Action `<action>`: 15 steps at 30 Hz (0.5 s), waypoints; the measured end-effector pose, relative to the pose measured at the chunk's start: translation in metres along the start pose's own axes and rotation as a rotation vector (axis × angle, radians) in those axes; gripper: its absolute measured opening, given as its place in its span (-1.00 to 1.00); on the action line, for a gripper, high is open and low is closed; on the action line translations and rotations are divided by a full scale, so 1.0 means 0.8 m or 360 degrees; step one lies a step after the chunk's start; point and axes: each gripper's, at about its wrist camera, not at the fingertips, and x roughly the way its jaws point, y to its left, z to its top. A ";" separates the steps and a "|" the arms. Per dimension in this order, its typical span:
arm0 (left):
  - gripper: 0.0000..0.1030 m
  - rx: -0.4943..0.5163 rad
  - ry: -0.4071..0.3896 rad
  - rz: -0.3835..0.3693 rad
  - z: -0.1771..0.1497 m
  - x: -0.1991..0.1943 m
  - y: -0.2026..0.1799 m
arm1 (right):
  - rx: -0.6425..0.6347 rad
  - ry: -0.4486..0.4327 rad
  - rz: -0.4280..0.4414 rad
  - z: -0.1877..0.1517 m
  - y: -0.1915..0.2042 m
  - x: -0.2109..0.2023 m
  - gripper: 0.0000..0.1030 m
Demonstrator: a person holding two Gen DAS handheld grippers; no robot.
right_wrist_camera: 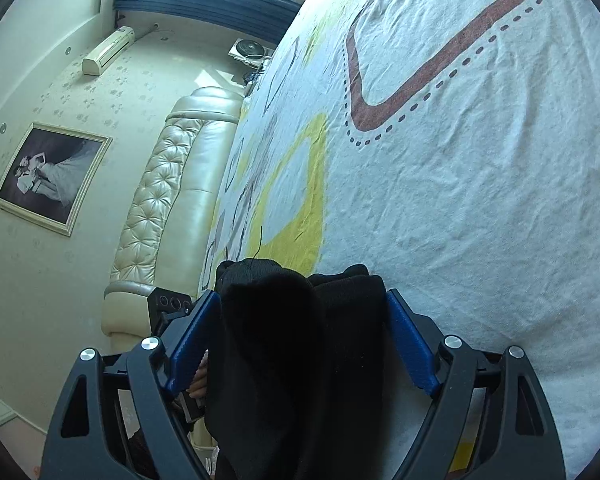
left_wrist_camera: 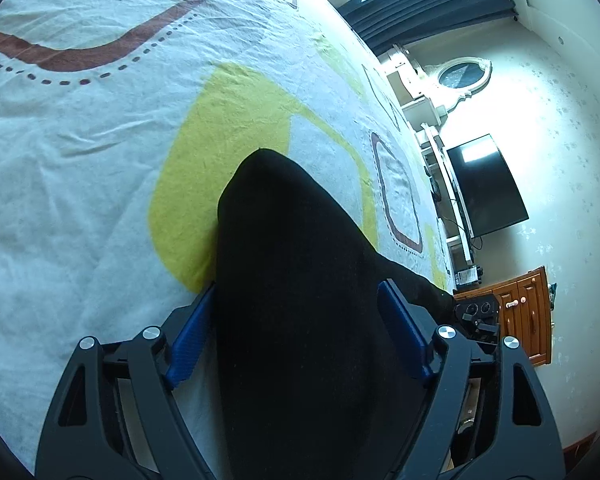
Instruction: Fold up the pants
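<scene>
The black pants point(left_wrist_camera: 292, 280) fill the space between the blue pads of my left gripper point(left_wrist_camera: 296, 300), which is shut on a wide fold of the cloth above the bed. In the right wrist view the pants point(right_wrist_camera: 300, 340) bunch in thick folds between the blue pads of my right gripper point(right_wrist_camera: 304, 304), which is shut on them. A loose thread sticks up from the cloth. The rest of the pants hangs below and is hidden. The other gripper point(left_wrist_camera: 478, 316) shows at the right in the left wrist view.
The bed sheet point(left_wrist_camera: 100, 160) is white with yellow and brown shapes and is wrinkled. A TV point(left_wrist_camera: 484, 188) and wooden cabinet point(left_wrist_camera: 520, 312) stand past the bed's foot. A padded cream headboard point(right_wrist_camera: 172, 184) and framed photo point(right_wrist_camera: 48, 176) lie at the other end.
</scene>
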 end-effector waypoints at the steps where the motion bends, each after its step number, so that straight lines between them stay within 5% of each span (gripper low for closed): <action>1: 0.53 0.0011 0.0008 0.0014 0.001 0.004 -0.002 | -0.0018 0.0012 -0.0010 0.000 0.002 0.001 0.56; 4: 0.10 0.0079 0.0012 0.0134 0.001 0.009 -0.002 | -0.0041 0.0056 -0.0113 -0.004 0.001 0.007 -0.11; 8: -0.16 0.0150 -0.0012 0.0211 -0.002 0.006 -0.008 | 0.0018 0.0017 -0.0057 -0.007 -0.007 0.005 -0.19; 15: -0.23 0.0174 -0.0066 0.0314 -0.006 -0.002 -0.019 | 0.0019 -0.0017 -0.0046 -0.009 -0.003 0.006 -0.20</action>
